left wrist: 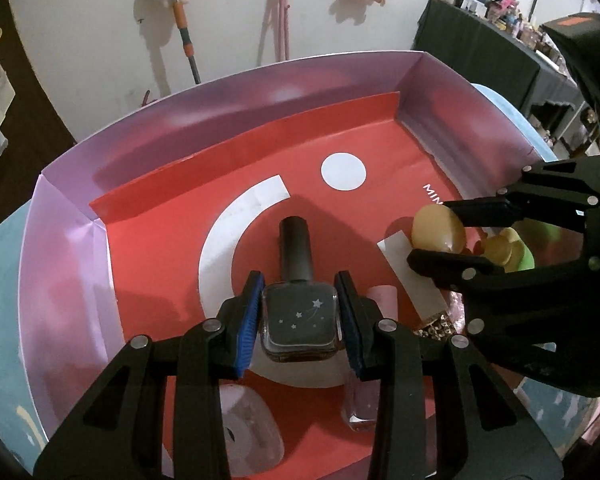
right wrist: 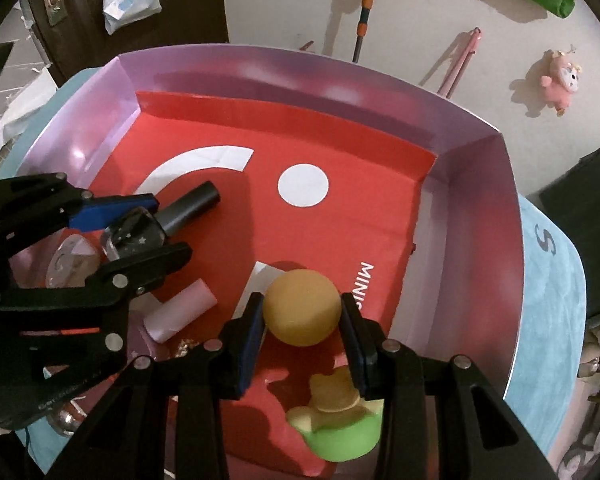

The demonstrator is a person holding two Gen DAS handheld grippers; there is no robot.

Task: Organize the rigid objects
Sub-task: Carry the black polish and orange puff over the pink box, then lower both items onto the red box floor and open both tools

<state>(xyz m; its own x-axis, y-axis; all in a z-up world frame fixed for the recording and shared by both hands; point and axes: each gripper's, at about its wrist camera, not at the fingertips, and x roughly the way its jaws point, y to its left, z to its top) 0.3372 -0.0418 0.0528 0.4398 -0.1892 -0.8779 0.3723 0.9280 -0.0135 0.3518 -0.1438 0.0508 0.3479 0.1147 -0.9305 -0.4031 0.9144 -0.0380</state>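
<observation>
A red-floored box with purple walls [left wrist: 64, 264] [right wrist: 476, 208] fills both views. My left gripper [left wrist: 299, 312] is shut on a dark nail polish bottle [left wrist: 299, 320] with star marks, held over the box floor; the left gripper [right wrist: 168, 224] and the bottle [right wrist: 140, 234] also show in the right wrist view. My right gripper [right wrist: 303, 316] is shut on a tan ball [right wrist: 302, 307], held over the box; the right gripper [left wrist: 436, 232] and the ball [left wrist: 440, 228] also show in the left wrist view.
In the box lie a pink-capped clear bottle [left wrist: 374, 356] [right wrist: 180, 316], a green and yellow toy figure [right wrist: 340, 420] [left wrist: 508, 250], a clear rounded container [left wrist: 252, 436] [right wrist: 70, 264] and a studded gold item [left wrist: 436, 326]. The box stands on a light blue cloth [right wrist: 552, 304].
</observation>
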